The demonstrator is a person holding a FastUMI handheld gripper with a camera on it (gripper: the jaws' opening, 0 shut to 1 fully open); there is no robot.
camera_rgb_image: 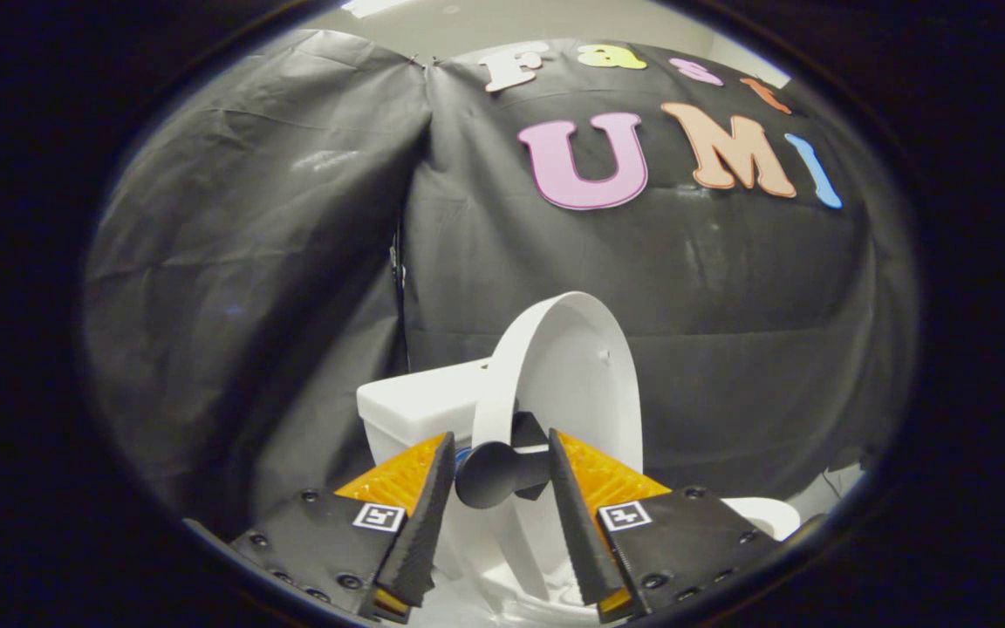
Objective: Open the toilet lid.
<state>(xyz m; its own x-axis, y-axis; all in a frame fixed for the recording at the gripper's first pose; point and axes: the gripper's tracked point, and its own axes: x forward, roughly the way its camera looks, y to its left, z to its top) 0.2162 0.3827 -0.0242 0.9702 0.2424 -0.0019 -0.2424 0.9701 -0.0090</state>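
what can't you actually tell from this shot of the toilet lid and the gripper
- Grip: the gripper has its fingers on either side of a dark knob at the raised toilet lid; whether both press on it is unclear.
- Knob mounting: where it joins the lid lies behind the right finger.
- Bowl and seat: mostly covered by the gripper body.
- Tank: its right part is behind the lid.
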